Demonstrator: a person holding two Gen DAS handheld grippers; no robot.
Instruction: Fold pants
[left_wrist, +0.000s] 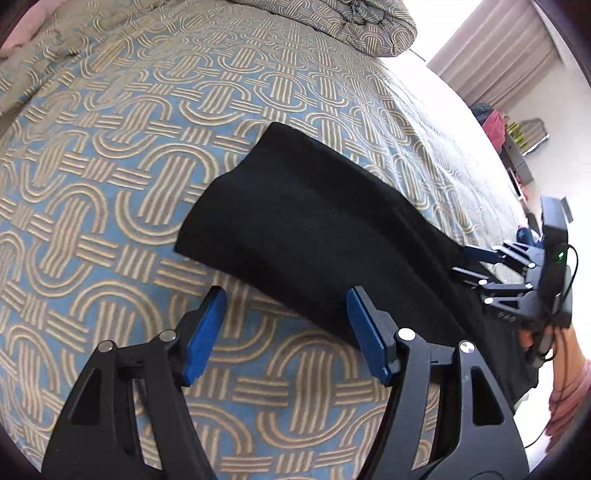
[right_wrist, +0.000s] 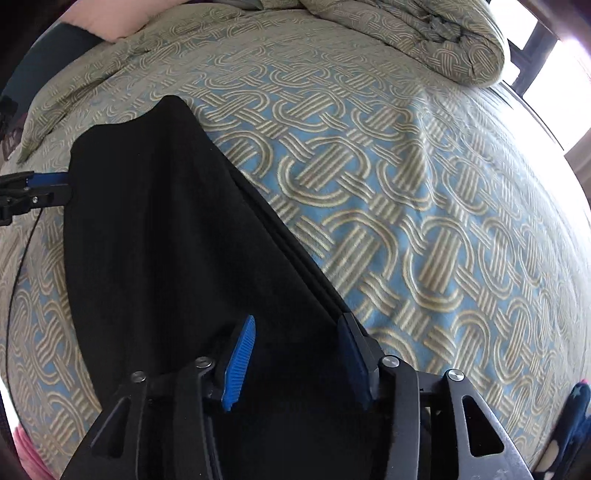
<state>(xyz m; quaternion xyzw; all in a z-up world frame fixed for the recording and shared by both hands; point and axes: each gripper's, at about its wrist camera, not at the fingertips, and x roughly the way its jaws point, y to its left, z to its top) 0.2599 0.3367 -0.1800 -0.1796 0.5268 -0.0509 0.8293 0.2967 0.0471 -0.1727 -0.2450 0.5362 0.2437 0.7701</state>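
Black fabric pants (left_wrist: 317, 229) lay lengthwise, legs apparently stacked, on the blue-and-tan patterned bed (left_wrist: 122, 155); crosswise folds remained.
Left tongs (left_wrist: 286, 332) spread at six o'clock; right tongs (right_wrist: 297, 354) spread over the cloth, pinching nothing.

The black pants (left_wrist: 317, 229) lie flat on the bed (left_wrist: 155, 122) as one long, narrow strip of plain dark cloth. The legs seem laid one over the other, two edges running side by side along one long side. One end is cut square.

Daylight floods from the blown-out window (left_wrist: 424, 37) — fisheye edges bend and darken, slight blur throughout.
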